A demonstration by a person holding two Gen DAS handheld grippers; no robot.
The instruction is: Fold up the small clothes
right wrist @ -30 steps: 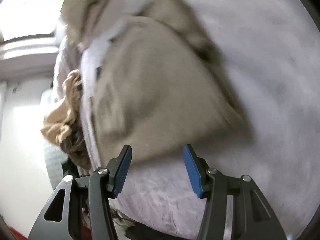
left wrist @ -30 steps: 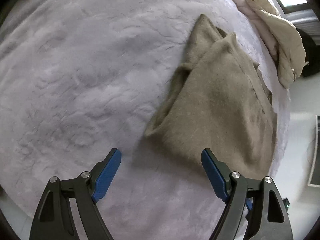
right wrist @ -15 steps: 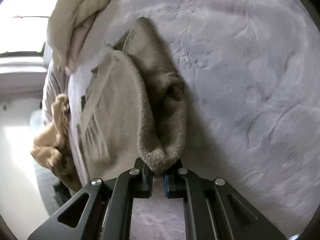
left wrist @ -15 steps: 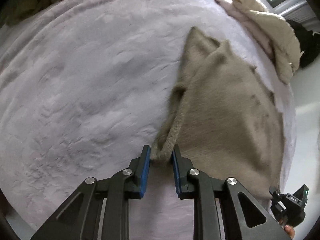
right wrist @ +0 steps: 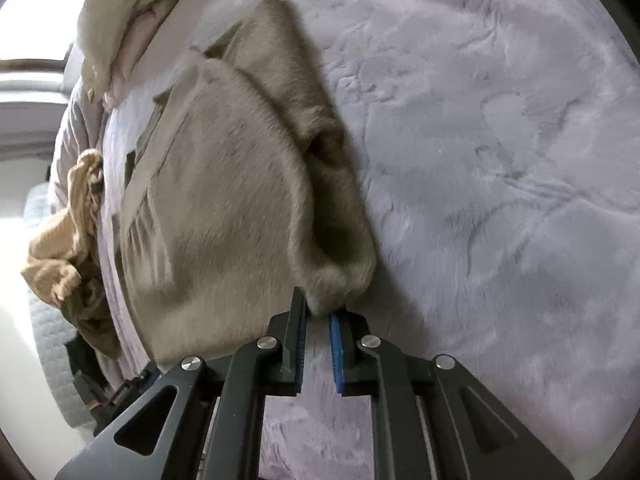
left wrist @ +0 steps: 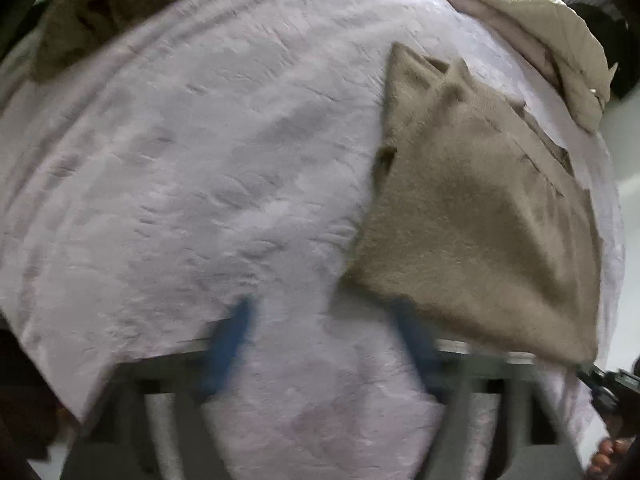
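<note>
Right gripper point(right wrist: 318, 314) pinches one sweater point(right wrist: 224, 184) corner — left gripper point(left wrist: 320, 320) spread.

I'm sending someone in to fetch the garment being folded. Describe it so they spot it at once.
Start at the pale lilac plush blanket covering the bed. Near its window-side edge lies the taupe fuzzy sweater, partly folded, one corner pinched in the right tool. Unlike the quilted cream jacket heaped beyond it and the tan crumpled cloth off the bed's edge, it lies flat and is brushed knit.
</note>
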